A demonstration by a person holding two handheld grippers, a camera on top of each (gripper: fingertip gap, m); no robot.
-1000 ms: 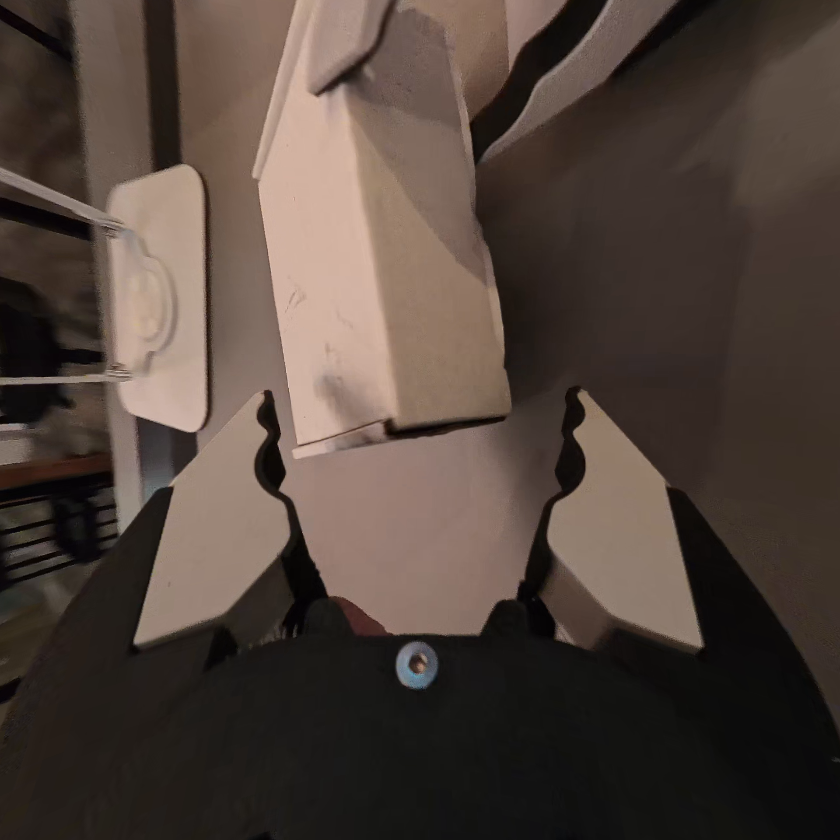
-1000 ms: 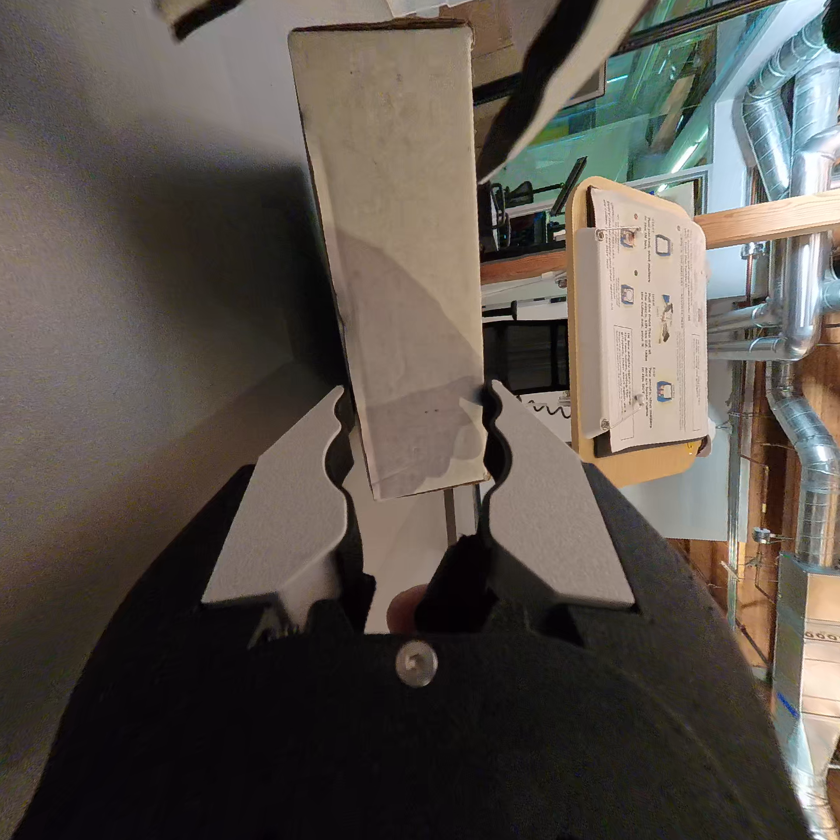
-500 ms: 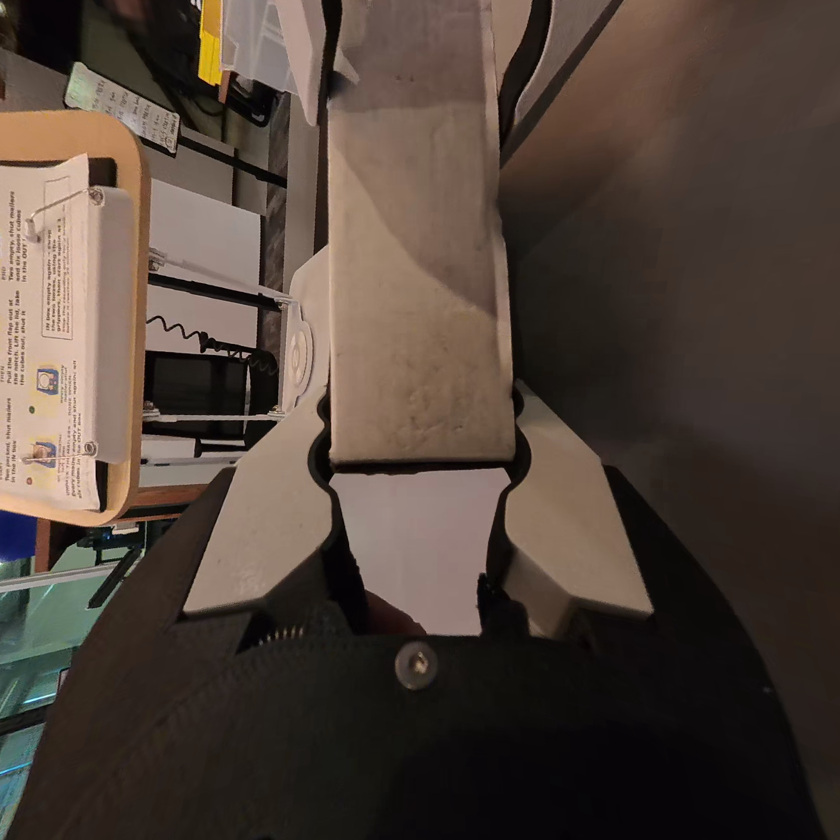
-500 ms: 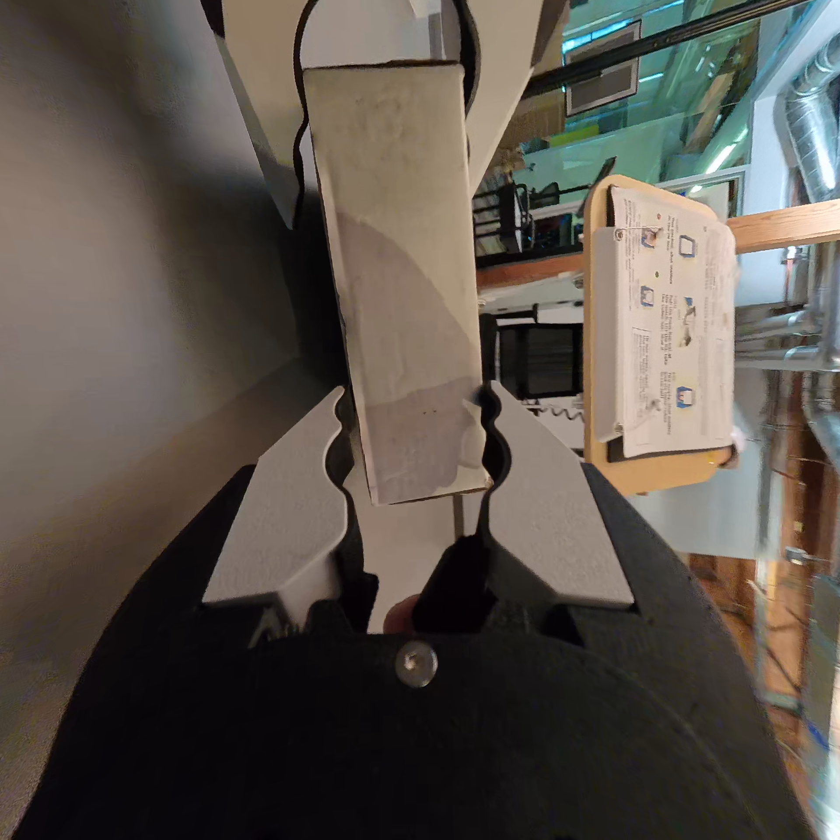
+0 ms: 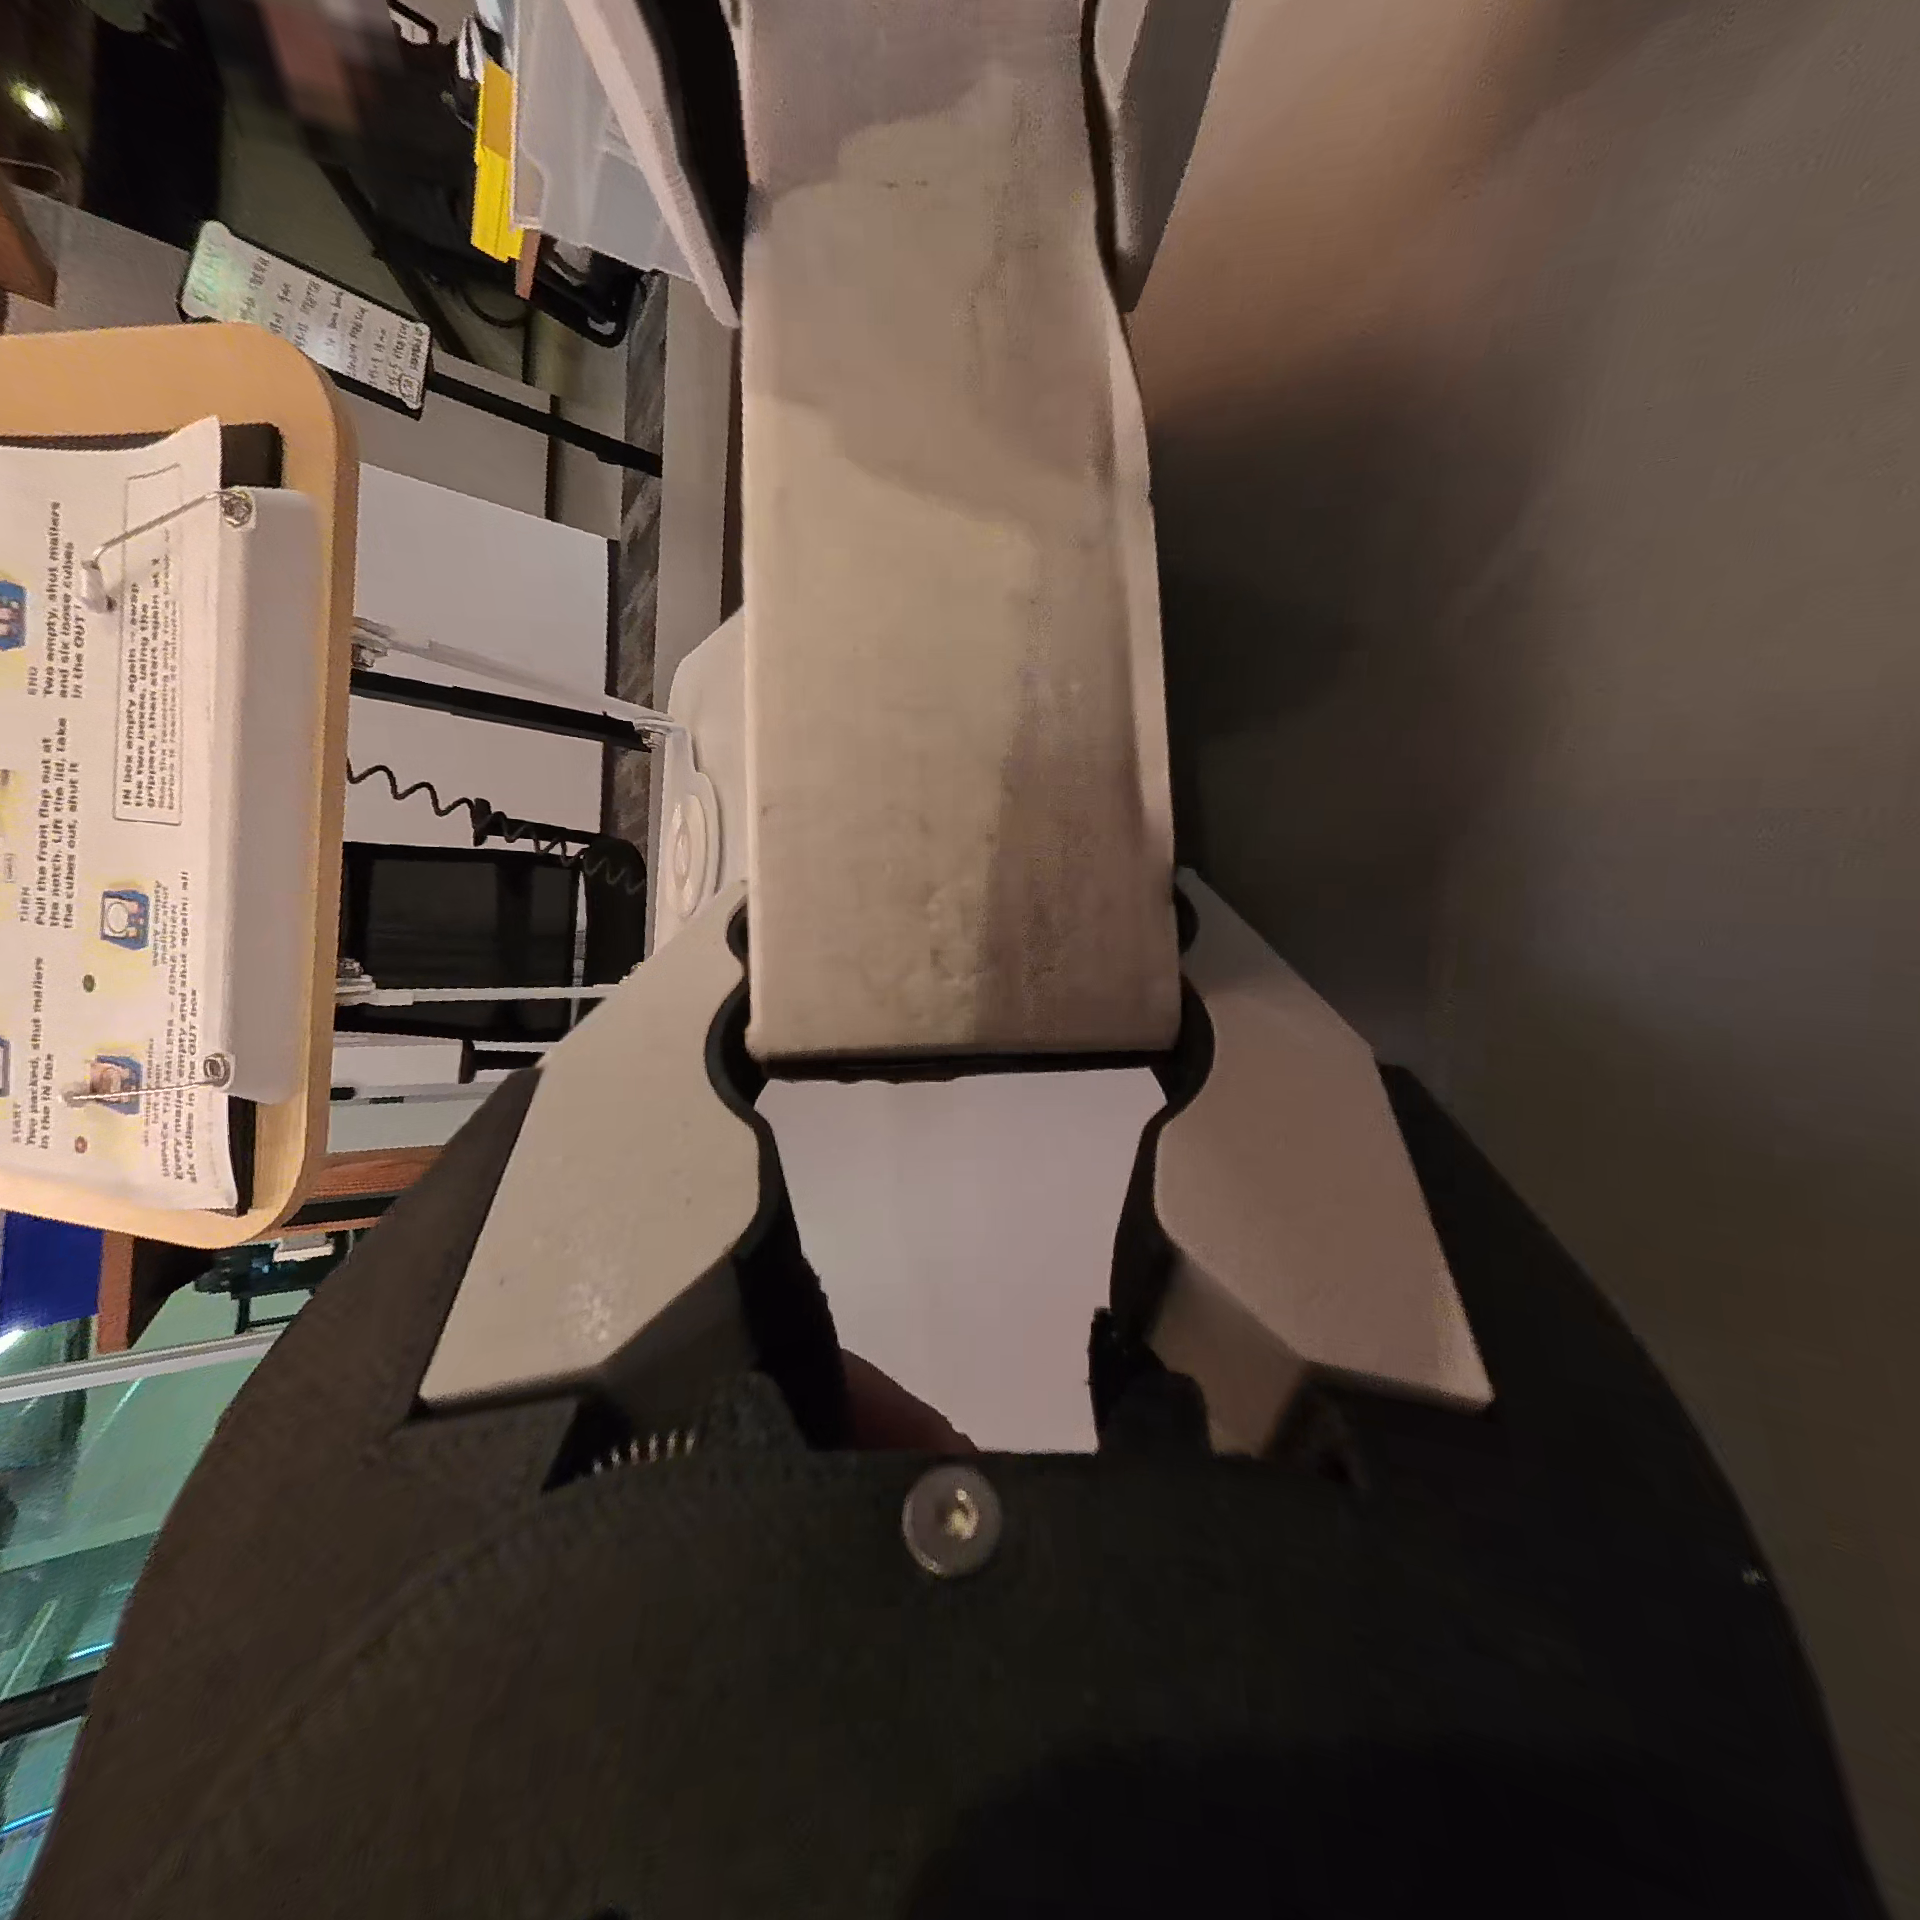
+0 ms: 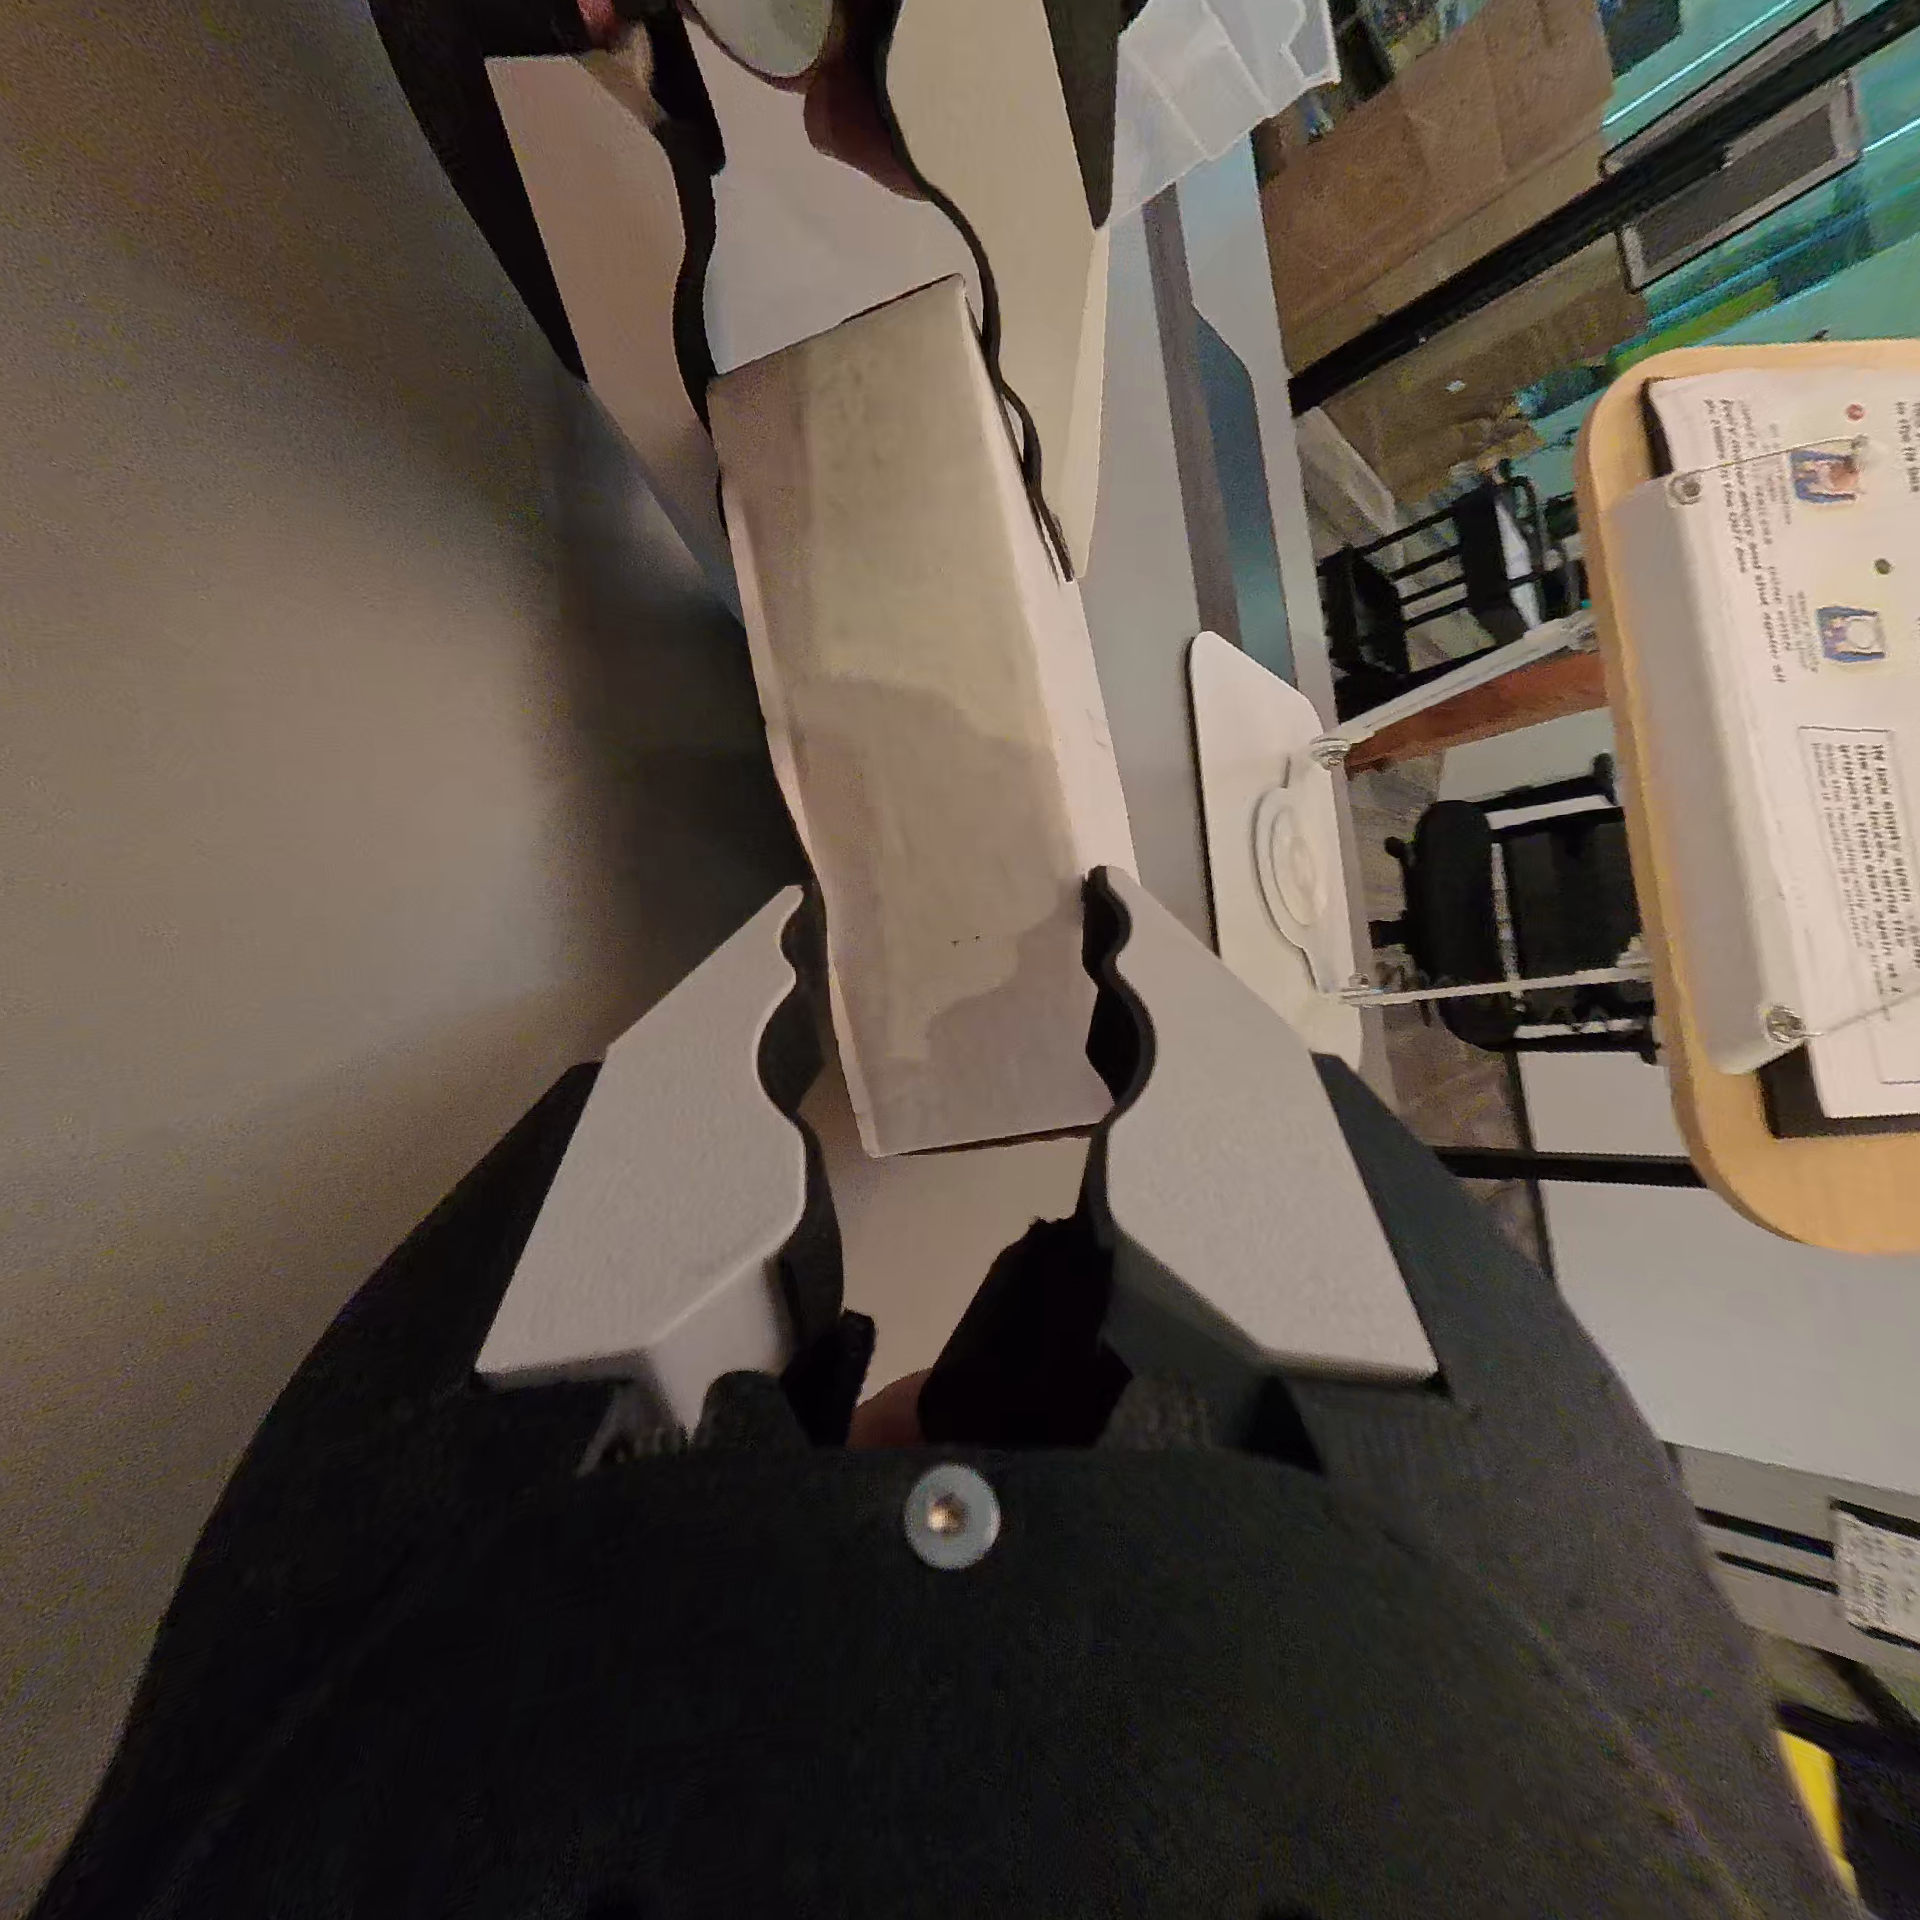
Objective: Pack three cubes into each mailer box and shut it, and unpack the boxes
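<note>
One white mailer box (image 5: pixel 951 665) sitting clamped between two grippers, left gripper (image 5: pixel 961 971) and right gripper (image 6: pixel 940 977) gripping opposite ends, one instruction board (image 6: pixel 1756 790) standing beyond.

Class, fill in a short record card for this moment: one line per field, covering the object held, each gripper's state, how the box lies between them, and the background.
Object held: white mailer box, closed as far as can be seen
Left gripper: shut on one end of the box
Right gripper: shut on the opposite end
Arrangement: box spans between the two grippers, which face each other
Cubes: none visible
Background: wooden board with instruction sheet, grey surface alongside the box
</note>
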